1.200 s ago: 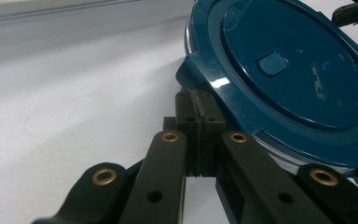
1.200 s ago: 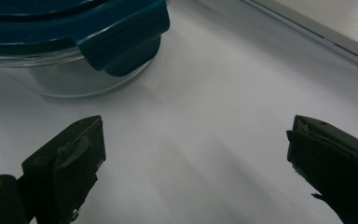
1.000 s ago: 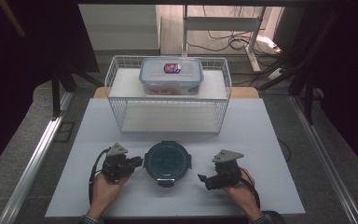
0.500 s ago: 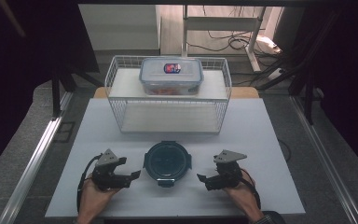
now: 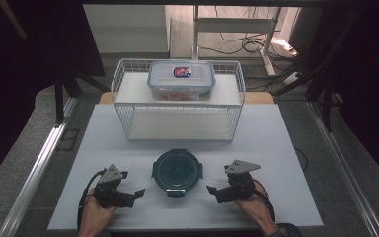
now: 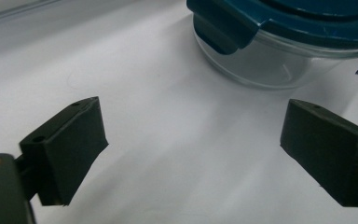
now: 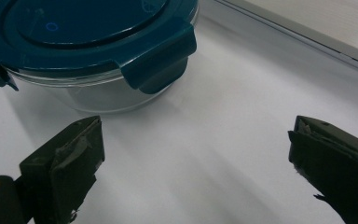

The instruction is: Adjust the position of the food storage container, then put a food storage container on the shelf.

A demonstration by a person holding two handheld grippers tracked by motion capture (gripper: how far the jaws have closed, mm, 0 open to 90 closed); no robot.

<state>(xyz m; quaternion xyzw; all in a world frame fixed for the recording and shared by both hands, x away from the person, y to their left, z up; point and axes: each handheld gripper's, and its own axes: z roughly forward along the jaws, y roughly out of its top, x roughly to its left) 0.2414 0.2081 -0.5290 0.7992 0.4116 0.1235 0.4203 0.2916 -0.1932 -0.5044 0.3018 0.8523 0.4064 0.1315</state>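
A round glass container with a dark blue clip lid (image 5: 176, 171) stands on the white table near its front edge. In the left gripper view the container (image 6: 279, 42) is at the upper right, beyond the jaws. In the right gripper view it (image 7: 93, 42) is at the upper left. My left gripper (image 5: 135, 193) rests to the container's left, open and empty. My right gripper (image 5: 212, 190) rests to its right, open and empty too. Both point inward at the container without touching it.
A white wire basket rack (image 5: 177, 106) stands behind the container. On its top shelf sits a rectangular clear box (image 5: 181, 79) with a blue-rimmed lid and red contents. The table's front edge (image 5: 187, 228) runs just below my hands.
My left gripper has drawn back toward the front-left, away from the container. My right gripper has stayed almost in place.
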